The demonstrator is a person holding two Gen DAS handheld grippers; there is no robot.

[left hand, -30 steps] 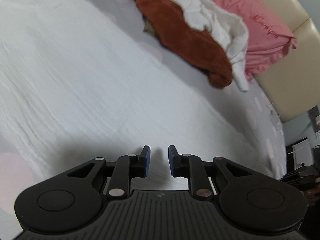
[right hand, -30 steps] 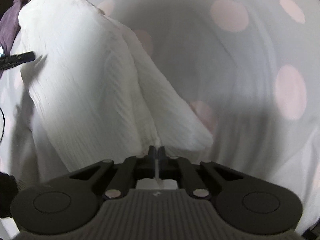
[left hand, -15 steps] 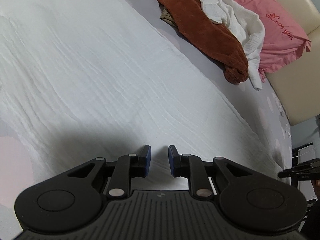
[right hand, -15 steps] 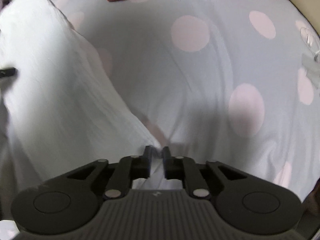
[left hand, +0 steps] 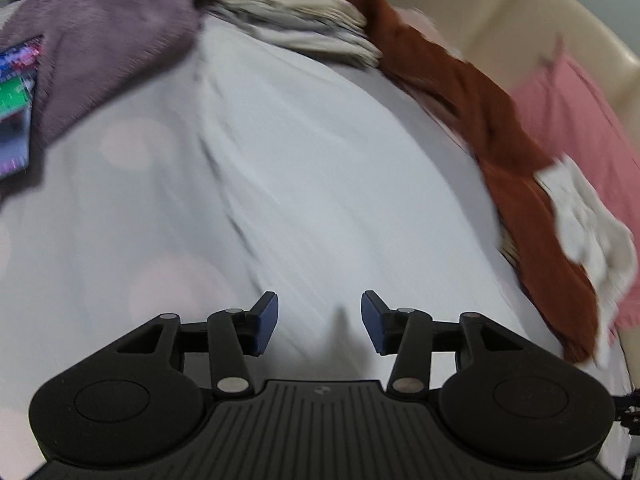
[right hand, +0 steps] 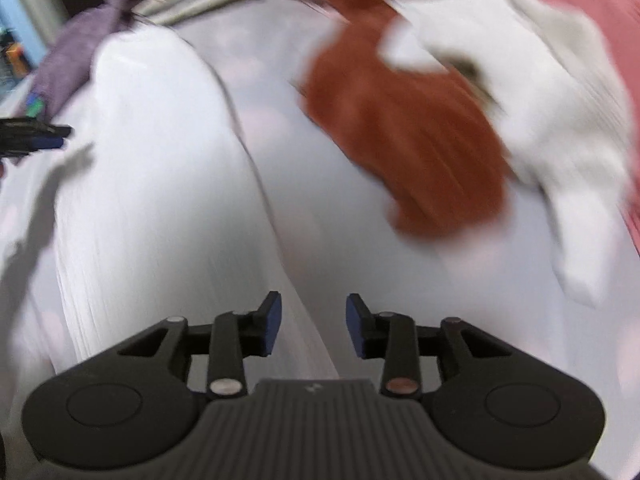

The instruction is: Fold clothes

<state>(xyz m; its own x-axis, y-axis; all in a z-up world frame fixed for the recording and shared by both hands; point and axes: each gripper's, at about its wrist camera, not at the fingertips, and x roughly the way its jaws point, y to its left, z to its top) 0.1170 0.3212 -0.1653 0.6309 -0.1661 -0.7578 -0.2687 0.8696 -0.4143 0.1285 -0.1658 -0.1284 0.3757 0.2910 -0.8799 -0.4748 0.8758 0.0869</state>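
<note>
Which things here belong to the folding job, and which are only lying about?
Job: white garment, left claw, right claw, both open and empty.

Lying about: rust cloth, cream cloth, purple fleece, pink pillow, phone.

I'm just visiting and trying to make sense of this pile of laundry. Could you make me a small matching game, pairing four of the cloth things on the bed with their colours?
Things:
1. fuzzy blanket
2. long garment
3. pillow
4. spread-out garment

Colours:
A. pink
B. white
C. purple
D. rust brown

Pairs: 1-C, 2-D, 3-A, 4-B
</note>
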